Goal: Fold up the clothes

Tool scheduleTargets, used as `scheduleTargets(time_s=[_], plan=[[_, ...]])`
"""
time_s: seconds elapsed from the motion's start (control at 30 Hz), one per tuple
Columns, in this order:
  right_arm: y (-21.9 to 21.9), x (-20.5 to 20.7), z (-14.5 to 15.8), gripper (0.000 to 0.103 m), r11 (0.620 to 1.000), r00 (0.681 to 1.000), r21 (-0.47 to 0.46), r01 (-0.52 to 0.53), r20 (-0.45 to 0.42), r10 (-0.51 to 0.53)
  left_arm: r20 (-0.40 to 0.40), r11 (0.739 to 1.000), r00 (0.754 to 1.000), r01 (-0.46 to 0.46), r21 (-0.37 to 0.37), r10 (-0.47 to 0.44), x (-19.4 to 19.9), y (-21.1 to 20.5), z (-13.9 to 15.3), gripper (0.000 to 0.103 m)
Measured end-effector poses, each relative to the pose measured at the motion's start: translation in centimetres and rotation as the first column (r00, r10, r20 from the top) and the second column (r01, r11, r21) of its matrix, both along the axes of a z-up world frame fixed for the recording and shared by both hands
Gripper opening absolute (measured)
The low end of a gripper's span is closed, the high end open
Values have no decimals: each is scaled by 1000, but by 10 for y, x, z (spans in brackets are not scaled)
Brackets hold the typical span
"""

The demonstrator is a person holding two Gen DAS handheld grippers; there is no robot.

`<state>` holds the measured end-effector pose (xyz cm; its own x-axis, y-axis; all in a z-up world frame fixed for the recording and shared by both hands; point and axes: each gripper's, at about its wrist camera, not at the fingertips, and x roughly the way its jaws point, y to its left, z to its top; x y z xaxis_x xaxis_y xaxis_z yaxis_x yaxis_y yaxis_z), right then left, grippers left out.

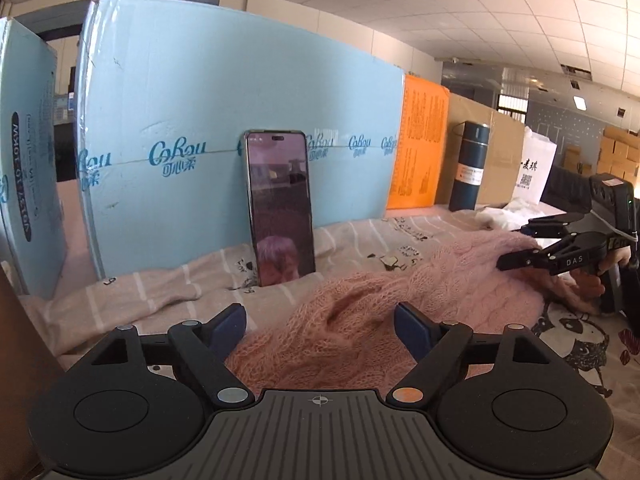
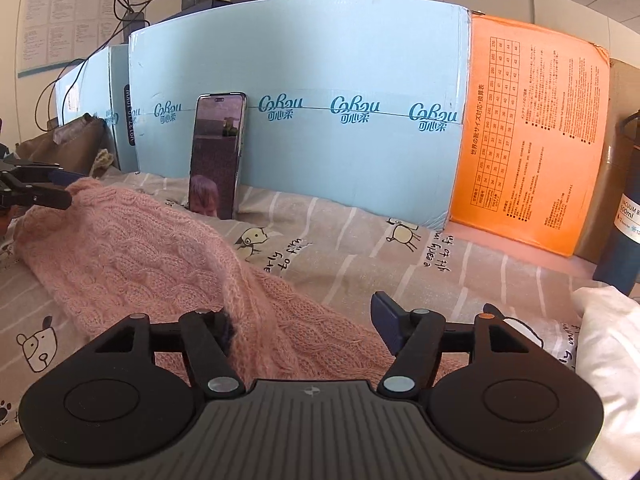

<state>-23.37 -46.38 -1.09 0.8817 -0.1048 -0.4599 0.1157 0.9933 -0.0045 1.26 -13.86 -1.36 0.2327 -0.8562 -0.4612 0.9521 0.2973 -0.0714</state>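
Note:
A pink cable-knit sweater (image 1: 360, 312) lies on the patterned bed sheet (image 1: 168, 288). My left gripper (image 1: 320, 320) is open, its blue pads on either side of the sweater's near end. In the right wrist view the sweater (image 2: 152, 256) runs from the left to under my right gripper (image 2: 304, 320), which is open with the knit between its pads. The left pad is partly buried in the fabric. The right gripper also shows at the right of the left wrist view (image 1: 516, 248), and the left gripper at the left edge of the right wrist view (image 2: 60, 188).
A phone (image 1: 280, 208) leans upright against a light blue carton (image 1: 240, 120) at the back. An orange box (image 2: 532, 136) and a dark blue flask (image 1: 470, 168) stand to the right. A white cloth (image 2: 608, 336) lies at the far right.

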Motion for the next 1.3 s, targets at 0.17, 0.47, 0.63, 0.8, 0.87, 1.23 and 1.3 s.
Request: scheduleTargets(time_s=[0.17, 0.47, 0.63, 0.8, 0.87, 1.23, 1.3], plan=[[-4, -40, 20, 68, 992, 987, 7, 125, 103, -125, -21, 993, 993, -118, 22, 119, 10, -2, -8, 83], [6, -137, 10, 71, 919, 912, 157, 361, 145, -383, -98, 973, 972, -223, -66, 216, -6, 55, 2, 89], [5, -139, -14, 71, 869, 876, 143, 474, 29, -482, -180, 958, 950, -272, -89, 254, -17, 80, -6, 90], [-6, -138, -21, 52, 863, 878, 205, 461, 32, -477, -204, 948, 941, -298, -113, 271, -20, 94, -10, 90], [-10, -136, -17, 17, 867, 880, 206, 454, 52, -473, -213, 946, 938, -304, -114, 275, -18, 94, -12, 90], [-81, -104, 3, 7, 748, 799, 414, 519, 76, -597, -203, 946, 936, -311, -97, 287, -14, 95, -19, 90], [-83, -93, 3, 7, 734, 787, 400, 549, 50, -615, -197, 946, 938, -309, -94, 287, -14, 94, -20, 90]])
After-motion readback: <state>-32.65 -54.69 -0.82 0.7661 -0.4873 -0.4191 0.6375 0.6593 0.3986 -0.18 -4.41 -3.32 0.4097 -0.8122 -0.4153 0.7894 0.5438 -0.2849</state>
